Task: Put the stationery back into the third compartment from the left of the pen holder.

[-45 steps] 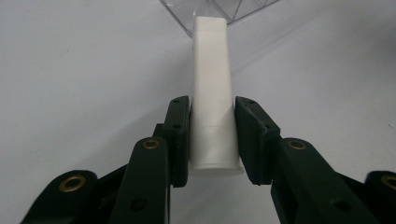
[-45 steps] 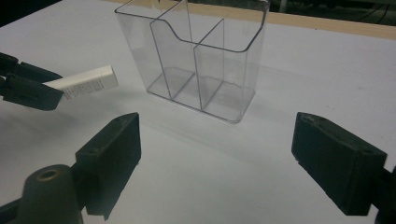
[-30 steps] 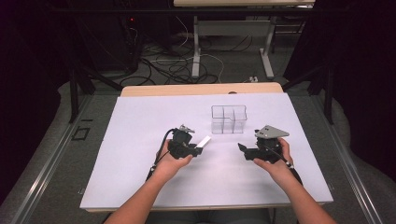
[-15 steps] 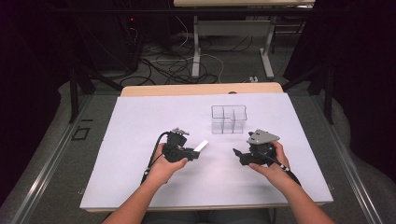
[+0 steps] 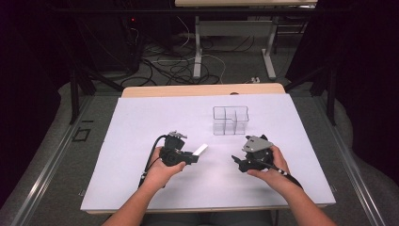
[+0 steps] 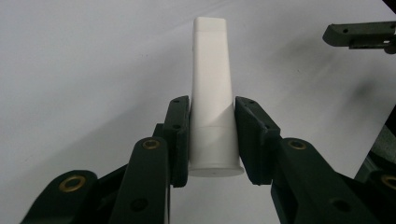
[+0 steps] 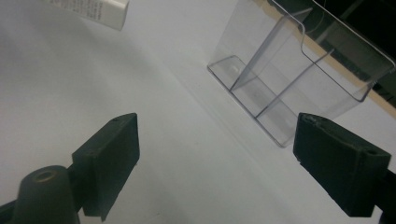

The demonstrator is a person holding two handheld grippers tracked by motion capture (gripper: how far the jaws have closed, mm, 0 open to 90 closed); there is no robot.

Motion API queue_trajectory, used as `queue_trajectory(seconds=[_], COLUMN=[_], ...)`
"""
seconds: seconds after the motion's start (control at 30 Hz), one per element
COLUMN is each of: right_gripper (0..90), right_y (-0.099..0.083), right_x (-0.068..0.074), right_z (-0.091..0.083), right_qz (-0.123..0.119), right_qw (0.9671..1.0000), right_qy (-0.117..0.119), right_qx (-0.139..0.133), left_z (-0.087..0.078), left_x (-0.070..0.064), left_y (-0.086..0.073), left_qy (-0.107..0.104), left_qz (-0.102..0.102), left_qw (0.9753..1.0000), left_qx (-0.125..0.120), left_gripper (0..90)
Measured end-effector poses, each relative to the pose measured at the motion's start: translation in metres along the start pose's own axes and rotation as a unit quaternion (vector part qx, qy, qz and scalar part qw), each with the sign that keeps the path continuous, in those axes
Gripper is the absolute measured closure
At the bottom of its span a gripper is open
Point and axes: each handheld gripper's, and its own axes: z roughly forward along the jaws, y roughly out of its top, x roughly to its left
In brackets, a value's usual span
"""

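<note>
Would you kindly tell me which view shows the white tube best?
The left gripper view: the white tube stands large, clamped in the left tool. The high view shows it small; the right gripper view catches just its printed end.

Clear divided organizer [image 5: 230,119] on white table [image 5: 141,122]; cables [image 5: 174,66] on floor behind.

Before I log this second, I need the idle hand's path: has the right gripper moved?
Yes. In the high view the right gripper has moved left and toward the person, away from the clear organizer, its jaws open.
</note>
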Motion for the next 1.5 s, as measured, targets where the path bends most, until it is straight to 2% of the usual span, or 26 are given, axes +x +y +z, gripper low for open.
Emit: queue_trajectory(seconds=[0.17, 0.2, 0.23, 0.27, 0.37, 0.53, 0.57, 0.63, 0.7, 0.73, 0.77, 0.87, 0.97, 1.0, 1.03, 1.07, 1.1, 1.17, 1.2, 1.23, 1.27, 1.3, 1.33, 1.37, 1.43, 1.5], right_gripper=[15.3, 15.6, 16.1, 17.2, 22.0, 25.0, 26.1, 28.5, 29.8, 30.3, 30.5, 31.2, 31.4, 32.2, 33.0, 33.4, 33.7, 36.0, 36.6, 37.1, 37.9, 39.0, 39.6, 40.6, 42.2, 43.2], right_y=[0.005, 0.006, 0.006, 0.007, 0.009, 0.01, 0.011, 0.011, 0.012, 0.012, 0.012, 0.012, 0.012, 0.013, 0.012, 0.013, 0.012, 0.013, 0.013, 0.014, 0.014, 0.015, 0.015, 0.015, 0.016, 0.015], right_x=[0.009, 0.01, 0.012, 0.012, 0.016, 0.023, 0.023, 0.025, 0.027, 0.027, 0.029, 0.031, 0.033, 0.034, 0.036, 0.037, 0.039, 0.045, 0.047, 0.049, 0.053, 0.054, 0.058, 0.06, 0.064, 0.067], right_z=[0.003, 0.003, 0.004, 0.002, 0.002, 0.004, 0.004, 0.003, 0.003, 0.003, 0.003, 0.003, 0.004, 0.005, 0.005, 0.005, 0.007, 0.008, 0.009, 0.01, 0.011, 0.012, 0.013, 0.014, 0.015, 0.017], right_qz=[-0.054, -0.062, -0.067, -0.076, -0.101, -0.139, -0.152, -0.163, -0.165, -0.177, -0.178, -0.199, -0.225, -0.24, -0.241, -0.256, -0.261, -0.277, -0.287, -0.305, -0.307, -0.325, -0.328, -0.339, -0.354, -0.362], right_qw=[0.9984, 0.998, 0.9977, 0.997, 0.9948, 0.9901, 0.9882, 0.9864, 0.9862, 0.984, 0.9839, 0.9798, 0.9741, 0.9705, 0.9703, 0.9666, 0.9653, 0.9608, 0.9576, 0.9518, 0.9513, 0.9455, 0.9444, 0.9405, 0.935, 0.9317], right_qy=[-0.008, -0.009, -0.011, -0.009, -0.011, -0.012, -0.016, -0.019, -0.016, -0.017, -0.02, -0.022, -0.017, -0.02, -0.016, -0.017, -0.017, -0.012, -0.014, -0.018, -0.015, -0.017, -0.02, -0.021, -0.023, -0.022], right_qx=[0.011, 0.01, -0.004, 0.007, 0.012, 0.015, 0.014, 0.013, 0.01, 0.007, 0.009, 0.005, 0.01, 0.009, 0.008, 0.004, -0.01, -0.014, -0.021, -0.019, -0.021, -0.018, -0.016, -0.015, -0.013, -0.02], left_z=[0.0, 0.001, 0.001, 0.001, 0.002, 0.004, 0.004, 0.004, 0.004, 0.004, 0.004, 0.004, 0.004, 0.004, 0.005, 0.005, 0.005, 0.007, 0.008, 0.008, 0.009, 0.01, 0.011, 0.012, 0.014, 0.017], left_x=[0.0, 0.0, 0.0, 0.0, 0.0, -0.001, 0.0, 0.0, 0.0, 0.0, 0.0, 0.0, 0.0, -0.001, -0.001, -0.002, -0.003, -0.005, -0.007, -0.008, -0.009, -0.01, -0.011, -0.012, -0.014, -0.016], left_y=[0.0, -0.001, -0.001, -0.001, -0.001, -0.002, -0.002, -0.002, -0.002, -0.002, -0.002, -0.002, -0.002, -0.002, -0.002, -0.002, -0.002, -0.002, -0.002, -0.002, -0.002, -0.002, -0.002, -0.002, -0.003, -0.003], left_qy=[-0.004, -0.005, -0.005, -0.006, -0.007, -0.009, -0.01, -0.01, -0.01, -0.009, -0.01, -0.01, -0.013, -0.013, -0.013, -0.016, -0.018, -0.021, -0.022, -0.022, -0.023, -0.024, -0.027, -0.029, -0.034, -0.035], left_qz=[-0.002, -0.003, -0.002, -0.003, -0.004, -0.005, -0.004, -0.004, -0.004, -0.005, -0.004, -0.005, -0.004, -0.004, -0.003, -0.001, 0.001, 0.004, 0.003, 0.003, 0.007, 0.006, 0.006, 0.007, 0.004, 0.007], left_qw=[1.0, 1.0, 1.0, 1.0, 1.0, 0.9999, 0.9999, 0.9999, 0.9999, 0.9999, 0.9999, 0.9999, 0.9999, 0.9998, 0.9999, 0.9998, 0.9998, 0.9996, 0.9997, 0.9996, 0.9995, 0.9995, 0.9995, 0.9994, 0.9992, 0.9991], left_qx=[0.002, 0.001, 0.002, 0.003, 0.004, 0.005, 0.008, 0.009, 0.009, 0.009, 0.009, 0.008, 0.01, 0.011, 0.01, 0.009, 0.013, 0.017, 0.014, 0.016, 0.02, 0.018, 0.019, 0.02, 0.019, 0.024], left_gripper=[67.3, 67.3, 67.3, 67.3, 67.3, 67.3, 67.3, 67.3, 67.3, 67.3, 67.3, 67.3, 67.3, 67.3, 67.3, 67.3, 67.3, 67.3, 67.3, 67.3, 67.3, 67.3, 67.3, 67.3, 67.3, 67.3])
